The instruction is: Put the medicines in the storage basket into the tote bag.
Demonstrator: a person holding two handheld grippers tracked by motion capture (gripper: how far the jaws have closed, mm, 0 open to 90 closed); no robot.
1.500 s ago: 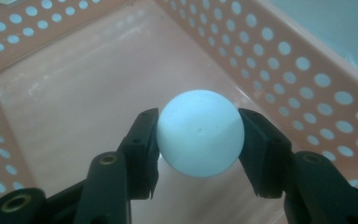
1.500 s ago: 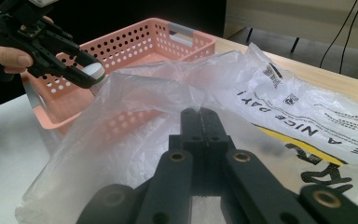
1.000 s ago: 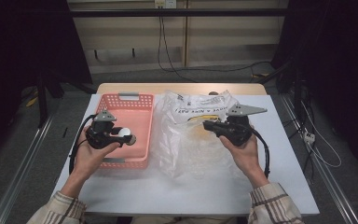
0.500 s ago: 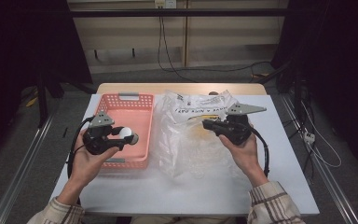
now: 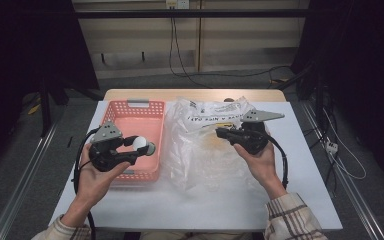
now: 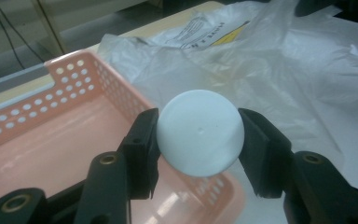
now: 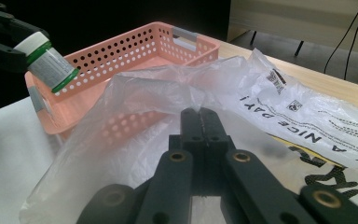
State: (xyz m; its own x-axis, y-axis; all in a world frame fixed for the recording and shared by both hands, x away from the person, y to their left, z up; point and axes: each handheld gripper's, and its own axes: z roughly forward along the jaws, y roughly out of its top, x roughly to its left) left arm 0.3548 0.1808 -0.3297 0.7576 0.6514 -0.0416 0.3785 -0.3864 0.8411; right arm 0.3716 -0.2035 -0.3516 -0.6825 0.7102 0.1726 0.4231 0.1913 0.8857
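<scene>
Left tool (image 5: 147, 149) is clamped on a small bottle (image 5: 141, 144), white cap, green-banded label. In the left gripper view the cap (image 6: 199, 132) is seen end-on, pinched between both pads. Bottle is held in the air over the right part of the pink basket (image 5: 130, 107), near the rim next to the bag; it isn't resting on anything.

Change vs. 1 s ago: the left hand has been shifted toward the near edge of the counter (image 5: 300, 200) and looks a bit raised; grip unchanged, bottle not slipped. Right tool (image 5: 219, 132) hasn't moved, jaws fully shut, nothing visibly pinched betw. them, tips by the clear plastic bag (image 5: 205, 155), contact can't be told.

Meaning, prob.: bottle is in transit, not placed yet. Whether it's headed into the basket or across to the bag can't be told from these frames. Bag mouth isn't held open by the right tool, so if the bag is the target, that'd need sorting first.
</scene>
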